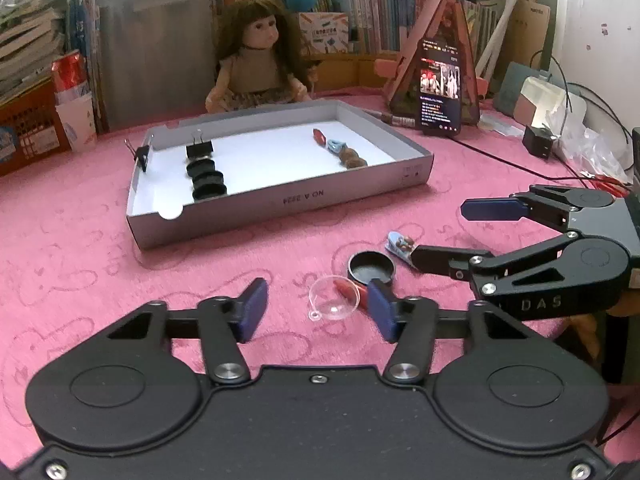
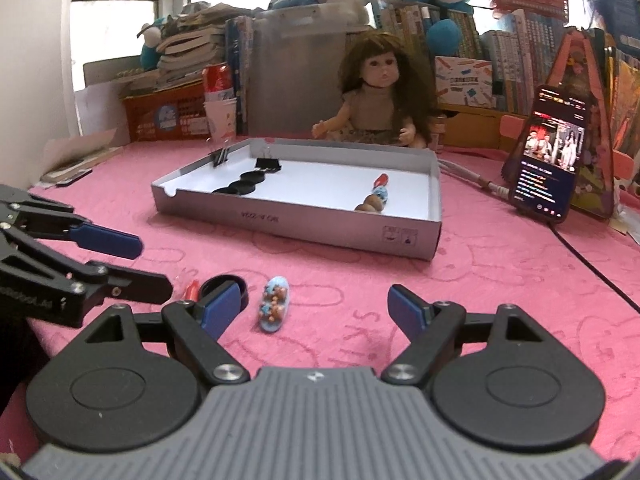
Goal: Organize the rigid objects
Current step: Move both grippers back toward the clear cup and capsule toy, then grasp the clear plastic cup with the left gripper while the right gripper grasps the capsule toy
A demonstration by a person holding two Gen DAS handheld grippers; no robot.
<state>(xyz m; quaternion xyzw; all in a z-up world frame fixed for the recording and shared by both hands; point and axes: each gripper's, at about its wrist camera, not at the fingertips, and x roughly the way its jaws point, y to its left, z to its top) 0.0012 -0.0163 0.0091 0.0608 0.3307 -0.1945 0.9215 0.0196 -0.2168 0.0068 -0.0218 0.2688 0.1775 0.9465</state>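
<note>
The shallow grey cardboard tray [image 1: 224, 216] on the pink-covered tabletop [image 1: 80, 264] already holds two sorted rows: a black binder clip [image 1: 199, 147] followed by three black round caps [image 1: 206, 181] on one side, and a red capsule-shaped piece [image 1: 319, 136], a blue one and brown ones on the other. Another binder clip [image 1: 142, 157] grips the tray's wall. The job looks roughly two-thirds done. Left outside the tray, near both tools, are a black round cap [image 1: 371, 267], a red capsule piece [image 1: 352, 289], a clear plastic suction cup [image 1: 334, 298] and a pale blue patterned capsule [image 2: 273, 309]. The left tool [image 1: 318, 304] is spread apart, empty, straddling the suction cup; the right tool [image 2: 316, 312] is likewise released, with the blue capsule between its fingers.
</note>
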